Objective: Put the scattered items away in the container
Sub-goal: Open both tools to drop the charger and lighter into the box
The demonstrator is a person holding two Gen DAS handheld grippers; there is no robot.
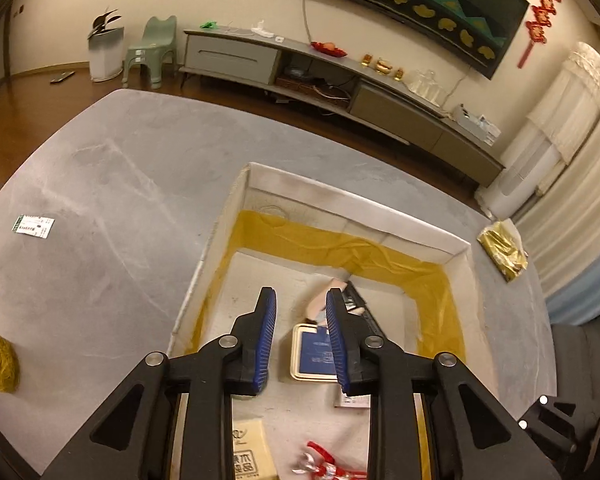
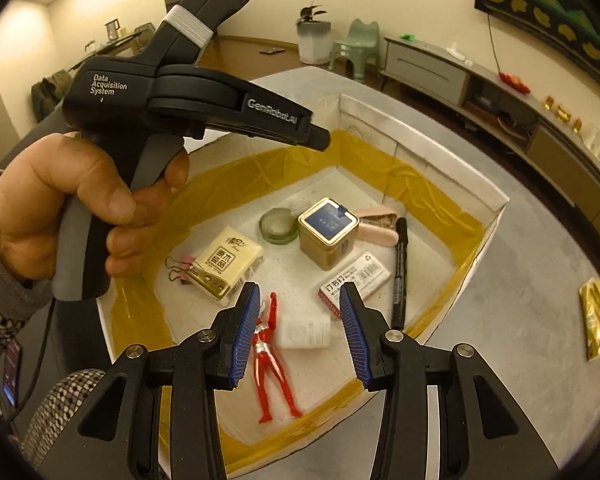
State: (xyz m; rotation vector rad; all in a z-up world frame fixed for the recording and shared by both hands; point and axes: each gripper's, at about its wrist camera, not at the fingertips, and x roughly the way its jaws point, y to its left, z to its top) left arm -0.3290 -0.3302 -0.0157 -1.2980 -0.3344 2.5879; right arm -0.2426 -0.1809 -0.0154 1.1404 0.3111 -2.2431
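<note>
The box (image 2: 496, 204) sits mid-frame on my grey bench (image 1: 100, 184), holding a gold tin (image 2: 329, 232), red figure (image 2: 274, 364), tissue pack (image 2: 228, 264), marker (image 2: 400, 272) and staples. My right tool (image 2: 300, 336) hangs wide and empty above them; my left tool (image 1: 301, 344) is narrower, gripping nothing. A gold wrapper (image 2: 598, 320) lies at right, outside.

Tissue pack (image 1: 254, 454) & red figure (image 1: 328, 468) cut off at bottom edge; pink item (image 1: 320, 300) partly behind gripper finger.

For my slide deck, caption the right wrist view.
Open right tongs hover over the box holding a red figure, gold tin and black pen.
</note>
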